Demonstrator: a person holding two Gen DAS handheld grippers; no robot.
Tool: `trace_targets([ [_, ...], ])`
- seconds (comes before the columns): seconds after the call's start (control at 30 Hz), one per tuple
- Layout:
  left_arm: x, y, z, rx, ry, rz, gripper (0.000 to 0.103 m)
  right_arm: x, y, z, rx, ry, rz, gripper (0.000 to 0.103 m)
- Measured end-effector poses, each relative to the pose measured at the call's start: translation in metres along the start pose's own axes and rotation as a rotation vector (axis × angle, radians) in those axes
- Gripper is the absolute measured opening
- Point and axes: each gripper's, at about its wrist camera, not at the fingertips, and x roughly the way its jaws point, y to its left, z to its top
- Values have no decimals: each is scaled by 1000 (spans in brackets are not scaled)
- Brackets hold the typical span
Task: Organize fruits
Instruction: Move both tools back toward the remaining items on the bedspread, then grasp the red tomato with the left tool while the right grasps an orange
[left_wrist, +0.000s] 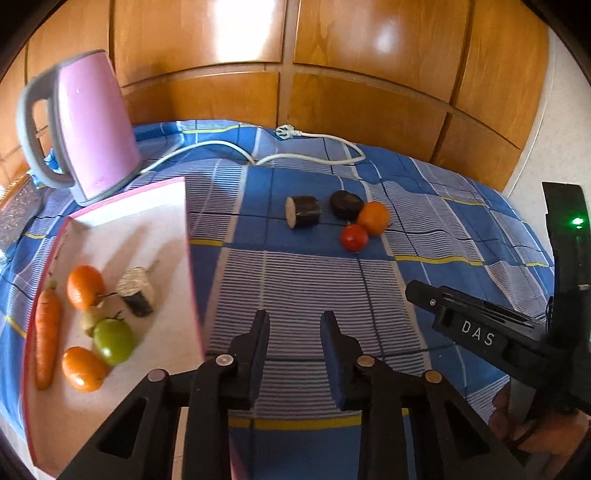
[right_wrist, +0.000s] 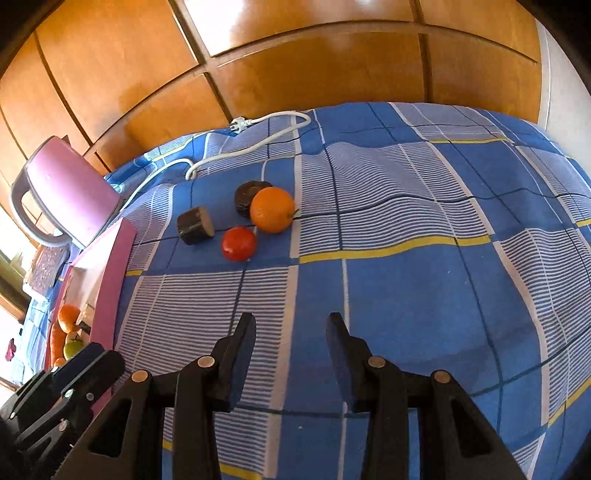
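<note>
Cloth-covered table (left_wrist: 310, 280): tray (left_wrist: 122, 236) at the left, kettle (left_wrist: 92, 125) behind it, its cord (left_wrist: 306, 157) trailing right along the back. In the tray: carrot (left_wrist: 47, 332) at the left edge, three oranges (left_wrist: 85, 286), an apple (left_wrist: 113, 340), and a cut log piece (left_wrist: 136, 291), clustered together. On the cloth, right of the tray: log piece (left_wrist: 303, 211), round disc (left_wrist: 345, 204), orange (left_wrist: 373, 218), tomato (left_wrist: 354, 237), the last three touching.

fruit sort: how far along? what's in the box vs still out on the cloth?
Roughly half done. In the pink box: carrot, two oranges, green tomato, a dark cut chunk. In hand: nothing; left gripper and right gripper hold nothing, nothing between the fingers. Left on the tablecloth: orange, red tomato, two dark chunks.
</note>
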Motion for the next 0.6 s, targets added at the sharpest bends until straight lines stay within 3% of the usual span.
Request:
trace_targets([
  [0.27, 21, -11, 15, -17, 24, -48, 29, 4, -4, 21, -1, -8, 19, 40],
  [0.6, 41, -15, 22, -30, 34, -54, 29, 24, 3, 57, -17, -22, 83, 40],
])
